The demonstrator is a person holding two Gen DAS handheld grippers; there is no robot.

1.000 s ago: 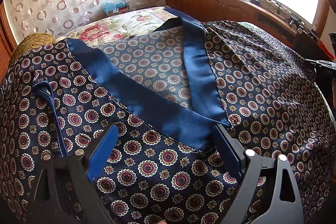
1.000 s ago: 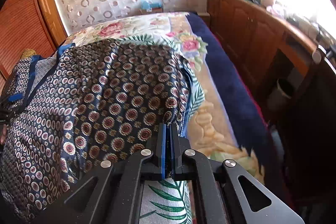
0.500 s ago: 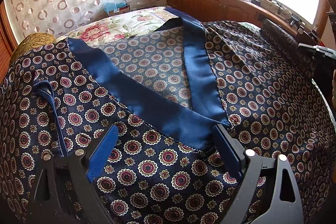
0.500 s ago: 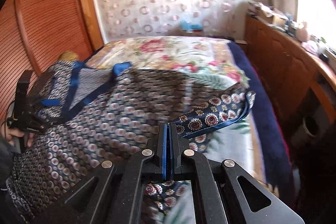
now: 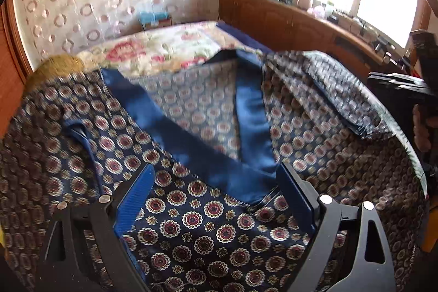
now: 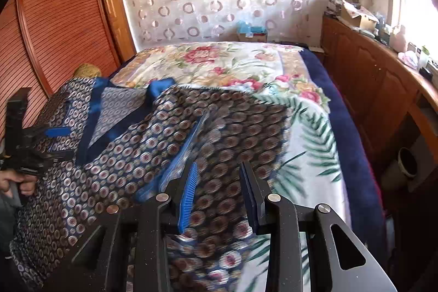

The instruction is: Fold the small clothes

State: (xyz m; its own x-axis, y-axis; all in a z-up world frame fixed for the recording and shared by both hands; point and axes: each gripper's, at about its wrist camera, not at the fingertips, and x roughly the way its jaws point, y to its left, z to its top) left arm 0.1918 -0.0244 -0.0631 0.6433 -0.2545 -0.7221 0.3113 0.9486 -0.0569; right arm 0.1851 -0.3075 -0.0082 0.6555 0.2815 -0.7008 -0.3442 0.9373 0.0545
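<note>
Robe [image 6: 169, 144] lies folded on my bed [image 6: 309, 133]; my right gripper [image 6: 219, 193] has just been opening, its jaws now apart with cloth between them; left gripper [image 5: 216, 199] gapes wide at nine o'clock.

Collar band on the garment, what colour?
Plain blue collar band on the medallion-print garment; clearest in the left wrist view.

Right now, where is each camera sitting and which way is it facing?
Left wrist: on the left gripper, angled down at the patterned robe, toward the window; the right gripper and a hand show at right.
Right wrist: on the right gripper, facing the curtain; the left gripper shows at left.
Shared: robe, floral bedspread.
</note>
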